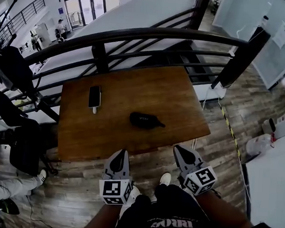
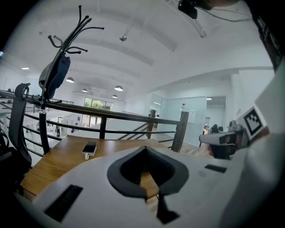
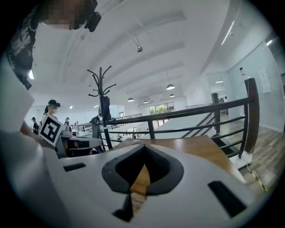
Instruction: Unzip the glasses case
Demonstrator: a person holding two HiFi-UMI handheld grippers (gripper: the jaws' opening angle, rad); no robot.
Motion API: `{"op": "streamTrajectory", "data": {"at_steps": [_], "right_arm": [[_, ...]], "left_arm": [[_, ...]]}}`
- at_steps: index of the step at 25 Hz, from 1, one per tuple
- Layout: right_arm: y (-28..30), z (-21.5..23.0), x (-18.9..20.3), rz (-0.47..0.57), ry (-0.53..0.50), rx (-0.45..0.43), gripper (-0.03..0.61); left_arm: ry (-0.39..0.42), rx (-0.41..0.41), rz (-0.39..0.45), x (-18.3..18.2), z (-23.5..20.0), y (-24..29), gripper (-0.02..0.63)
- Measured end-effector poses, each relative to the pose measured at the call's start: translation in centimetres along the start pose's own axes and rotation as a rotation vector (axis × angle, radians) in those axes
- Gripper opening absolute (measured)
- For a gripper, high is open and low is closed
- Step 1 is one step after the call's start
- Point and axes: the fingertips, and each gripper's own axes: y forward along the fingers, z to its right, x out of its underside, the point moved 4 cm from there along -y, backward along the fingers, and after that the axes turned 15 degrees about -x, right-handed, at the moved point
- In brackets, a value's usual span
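Head view: the black glasses case [image 1: 146, 120] lies in the middle of the surface [image 1: 173, 96]. The left gripper [image 1: 121, 154] and right gripper [image 1: 180, 151] hang by its near edge, fingers together, holding nothing. Zip open or closed? Too small to tell.

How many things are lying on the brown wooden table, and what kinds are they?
Black oval glasses case: 1
White flat phone with dark screen: 1
Total on the brown wooden table: 2

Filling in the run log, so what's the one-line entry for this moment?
phase: before contact | left gripper: jaws shut, empty | right gripper: jaws shut, empty | glasses case: on table, untouched
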Motion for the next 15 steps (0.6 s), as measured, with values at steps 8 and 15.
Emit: {"op": "streamTrajectory", "data": {"at_steps": [8,15], "right_arm": [[-0.3,-0.6,-0.4,-0.031,-0.019,-0.059,-0.003],[-0.5,-0.1,-1.6,-0.029,-0.031,-0.103,-0.003]], "left_arm": [[0.039,-0.035,0.055,-1.5,1.2,-0.9,0.005],[0.024,-0.060,0.053,-2.6,2.1,-0.7,0.005]]}}
